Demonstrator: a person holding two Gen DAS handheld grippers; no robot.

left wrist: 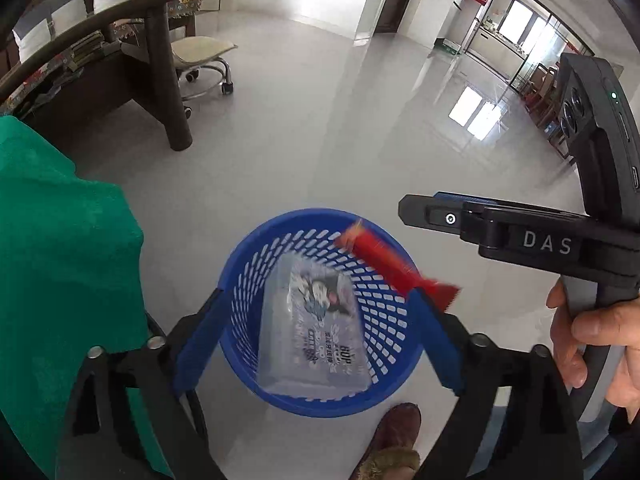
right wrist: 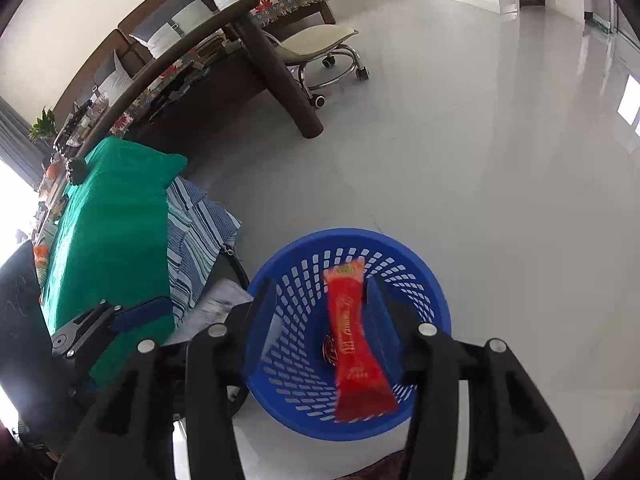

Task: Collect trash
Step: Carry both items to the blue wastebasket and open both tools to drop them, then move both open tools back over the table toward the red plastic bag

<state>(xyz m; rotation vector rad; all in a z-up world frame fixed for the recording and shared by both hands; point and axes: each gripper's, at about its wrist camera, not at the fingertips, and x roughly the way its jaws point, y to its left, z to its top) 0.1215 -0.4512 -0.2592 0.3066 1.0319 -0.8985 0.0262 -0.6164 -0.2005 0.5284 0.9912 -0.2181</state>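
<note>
Both grippers hang over the blue basket (left wrist: 320,400), which stands on the pale floor (left wrist: 320,120) and serves here as the landmark. Left gripper (left wrist: 316,320) points down into the basket with its blue fingers (left wrist: 200,336) spread wide, one on either side of the basket's mouth, and nothing pressed between them. Below it, inside the basket, lies a clear pack (left wrist: 312,328) with a printed label, slanted against the mesh wall.

Right gripper (right wrist: 320,328) also points down over the basket with its jaws parted. A red wrapper (right wrist: 356,344) shows between its fingers (right wrist: 260,320), blurred, close to the finger on the right of that view but not squeezed from both sides; whether it still touches that finger I cannot tell. In the left wrist view the same wrapper (left wrist: 394,268) appears blurred above the basket's rim on the side of the right gripper (left wrist: 420,210), whose black body reaches in from the right edge, held by a hand (left wrist: 592,336).

Beside the basket, on the side opposite that hand, a green cloth (left wrist: 60,260) drapes over something; a striped cloth (right wrist: 196,232) lies under its edge. A shoe (left wrist: 394,428) stands just beside the basket's near rim. Beyond the basket, well apart, stand a dark table leg (left wrist: 166,80) and a wheeled stool (left wrist: 204,56).
</note>
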